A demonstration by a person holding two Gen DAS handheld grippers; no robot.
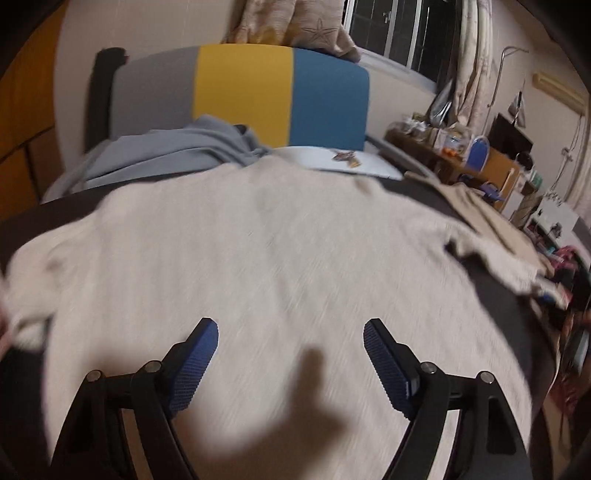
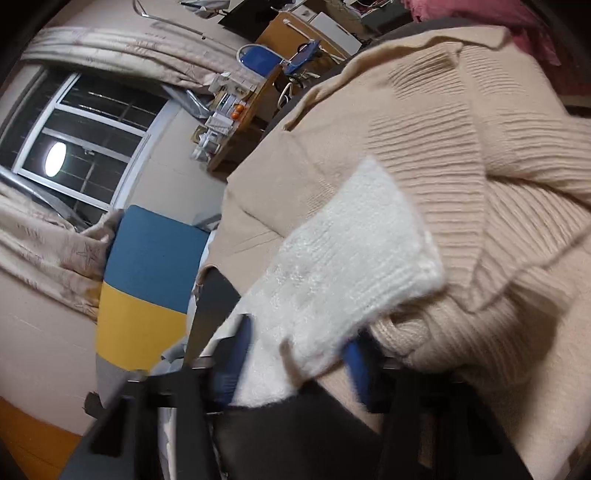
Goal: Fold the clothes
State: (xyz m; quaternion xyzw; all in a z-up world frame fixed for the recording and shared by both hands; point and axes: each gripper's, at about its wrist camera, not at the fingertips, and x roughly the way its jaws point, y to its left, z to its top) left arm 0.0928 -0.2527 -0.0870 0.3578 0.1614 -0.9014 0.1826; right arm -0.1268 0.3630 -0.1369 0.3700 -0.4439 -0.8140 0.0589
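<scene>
A white knit sweater [image 1: 258,251] lies spread flat on a dark bed surface [image 1: 517,314], filling the left wrist view. My left gripper [image 1: 290,326] hovers over its near part, open, with nothing between its blue pads [image 1: 199,362]. In the right wrist view, the white sweater's sleeve cuff [image 2: 351,251] lies on top of a beige ribbed sweater [image 2: 498,184]. My right gripper [image 2: 297,350] is shut on the near end of that sleeve, a blue pad on each side of the knit. This view is tilted and blurred.
A grey-blue garment [image 1: 177,151] lies bunched at the far left, below a grey, yellow and blue headboard [image 1: 243,96]. A beige garment [image 1: 491,218] lies at the bed's right edge. A cluttered wooden shelf [image 1: 443,140] and a dark window [image 1: 402,33] stand beyond.
</scene>
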